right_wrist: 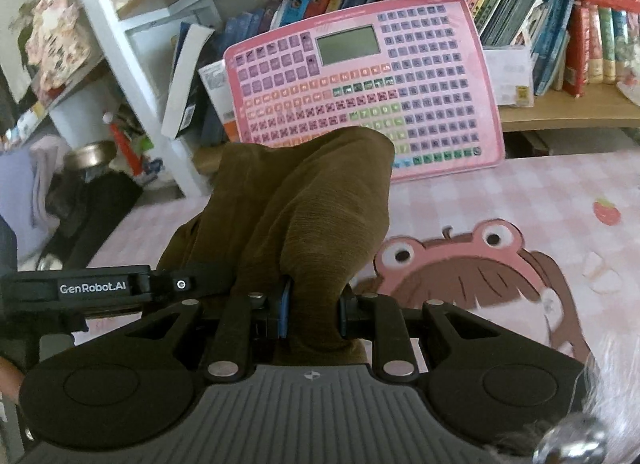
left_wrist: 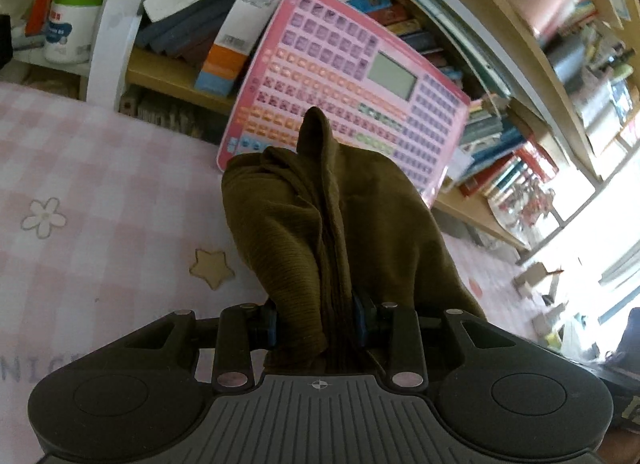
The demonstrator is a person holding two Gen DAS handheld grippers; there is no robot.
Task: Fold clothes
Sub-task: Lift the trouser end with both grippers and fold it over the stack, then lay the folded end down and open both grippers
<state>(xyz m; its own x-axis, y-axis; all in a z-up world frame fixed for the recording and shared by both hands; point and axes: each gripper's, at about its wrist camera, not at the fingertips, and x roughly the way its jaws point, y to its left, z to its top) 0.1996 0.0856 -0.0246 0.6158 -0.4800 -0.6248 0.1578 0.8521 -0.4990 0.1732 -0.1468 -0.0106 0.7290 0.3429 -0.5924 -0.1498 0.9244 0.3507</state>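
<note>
In the left wrist view the left gripper is clenched on a bunched fold of the olive-brown garment; the ribbed cloth rises from between the blue pads and hangs forward over the pink checked bed sheet, which is printed with a flower and a star; beyond the cloth a pink toy keyboard leans against a wooden bookshelf packed with books; a white tub with a green lid stands on a shelf at the far left, beside a white frame post

In the right wrist view the right gripper is likewise grasping the garment, the cloth pinched between its pads and mounded up in front of the jaws; the black body of the left gripper, marked GenRobot.AI, lies just beside it on the left, touching the same cloth; the sheet here shows a cartoon girl in a frog hat and a strawberry; the toy keyboard stands upright at the bed's far edge, against the books on the shelf; a metal bowl sits low at the left
</note>
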